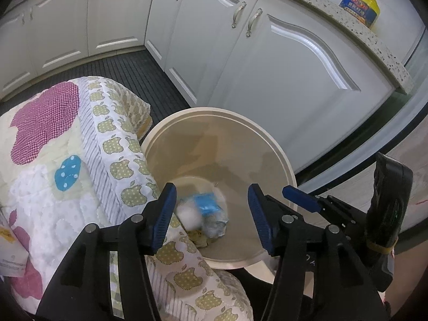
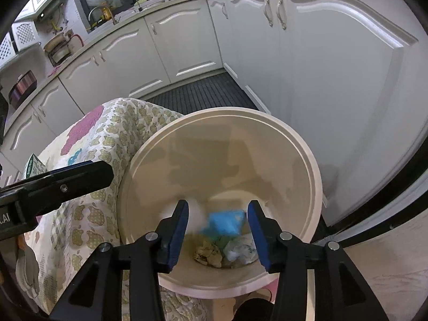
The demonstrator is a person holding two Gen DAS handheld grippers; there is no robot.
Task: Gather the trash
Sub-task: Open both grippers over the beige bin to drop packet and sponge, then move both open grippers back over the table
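A round cream trash bin (image 1: 283, 157) stands on the floor, also in the right wrist view (image 2: 307, 144). Inside it lie a blue-and-white wrapper (image 1: 206, 204), a white wad (image 1: 188, 215) and crumpled paper (image 2: 208, 252). In the right wrist view the blue wrapper (image 2: 226, 223) is blurred, below the open jaws. My left gripper (image 1: 211, 214) is open and empty over the bin's left rim. My right gripper (image 2: 218, 227) is open over the bin's mouth. The right gripper's blue fingertip (image 1: 301, 198) shows in the left wrist view.
A quilted blanket with apple patterns (image 1: 67, 160) covers a seat left of the bin, touching its rim. White kitchen cabinets (image 1: 267, 67) stand behind and right. A yellow oil bottle (image 1: 362, 4) sits on the speckled counter. Dark ribbed mat (image 2: 203, 93) covers the floor.
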